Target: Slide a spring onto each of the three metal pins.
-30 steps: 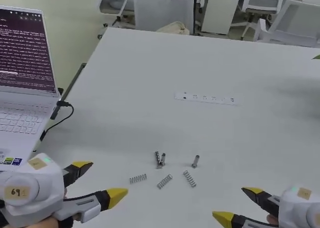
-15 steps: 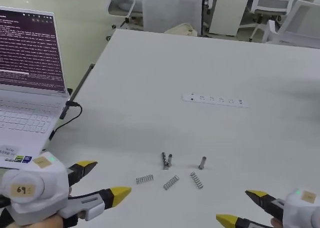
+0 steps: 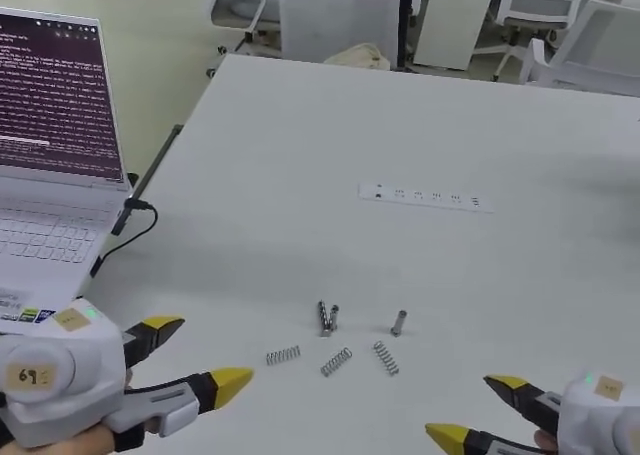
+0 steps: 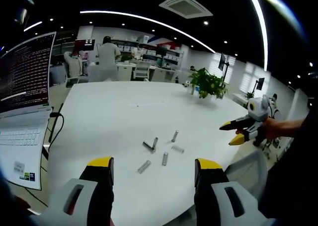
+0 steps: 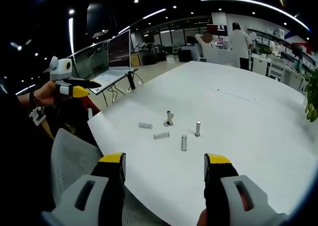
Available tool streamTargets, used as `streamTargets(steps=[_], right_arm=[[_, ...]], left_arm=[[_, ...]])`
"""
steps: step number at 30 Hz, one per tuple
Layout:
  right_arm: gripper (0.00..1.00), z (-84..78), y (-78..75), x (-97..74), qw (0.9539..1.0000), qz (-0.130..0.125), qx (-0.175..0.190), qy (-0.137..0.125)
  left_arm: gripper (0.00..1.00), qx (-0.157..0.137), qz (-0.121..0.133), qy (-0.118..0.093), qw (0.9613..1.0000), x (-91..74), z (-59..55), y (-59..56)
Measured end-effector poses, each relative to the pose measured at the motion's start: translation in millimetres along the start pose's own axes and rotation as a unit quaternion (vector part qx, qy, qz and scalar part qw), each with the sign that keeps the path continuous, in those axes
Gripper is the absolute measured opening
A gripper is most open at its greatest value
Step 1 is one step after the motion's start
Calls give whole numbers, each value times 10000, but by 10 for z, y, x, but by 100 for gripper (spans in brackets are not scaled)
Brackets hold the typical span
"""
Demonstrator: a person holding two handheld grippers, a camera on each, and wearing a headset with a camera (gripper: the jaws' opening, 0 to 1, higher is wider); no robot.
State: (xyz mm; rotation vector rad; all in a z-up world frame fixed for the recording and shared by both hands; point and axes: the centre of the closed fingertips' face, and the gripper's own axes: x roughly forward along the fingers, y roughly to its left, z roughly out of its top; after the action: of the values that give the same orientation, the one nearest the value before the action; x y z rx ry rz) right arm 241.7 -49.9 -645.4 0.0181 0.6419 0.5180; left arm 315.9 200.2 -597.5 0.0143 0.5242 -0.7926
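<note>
table (image 3: 300, 145): laptop (image 3: 45, 175) stands off its left edge. power strip (image 3: 425, 197) lies mid-table, behind the parts. two pins (image 3: 326, 317) touching; third pin (image 3: 398, 322) near, to their right. three springs (image 3: 336, 361) in a row just before the pins. left gripper (image 3: 200, 353) and right gripper (image 3: 475, 409) at the near edge, flanking the parts.

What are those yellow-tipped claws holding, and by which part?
Nothing. Both the left gripper and right gripper are open and empty; the springs lie on the table.
</note>
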Motion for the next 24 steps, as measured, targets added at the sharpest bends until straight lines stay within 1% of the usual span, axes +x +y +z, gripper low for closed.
streamTargets(steps=[5, 14, 18, 24], right_arm=[[63, 7, -19, -14, 10000, -52, 34, -38], [64, -48, -26, -29, 9999, -89, 89, 16], [64, -61, -17, -27, 9999, -92, 56, 73], [64, -43, -40, -46, 9998, -160, 79, 46]], left_arm=[[63, 75, -63, 46, 9999, 22, -5, -16], [64, 148, -114, 97, 9998, 34, -6, -26], [64, 97, -130, 86, 9998, 50, 2, -19], [63, 52, -201, 89, 9997, 121, 39, 5]])
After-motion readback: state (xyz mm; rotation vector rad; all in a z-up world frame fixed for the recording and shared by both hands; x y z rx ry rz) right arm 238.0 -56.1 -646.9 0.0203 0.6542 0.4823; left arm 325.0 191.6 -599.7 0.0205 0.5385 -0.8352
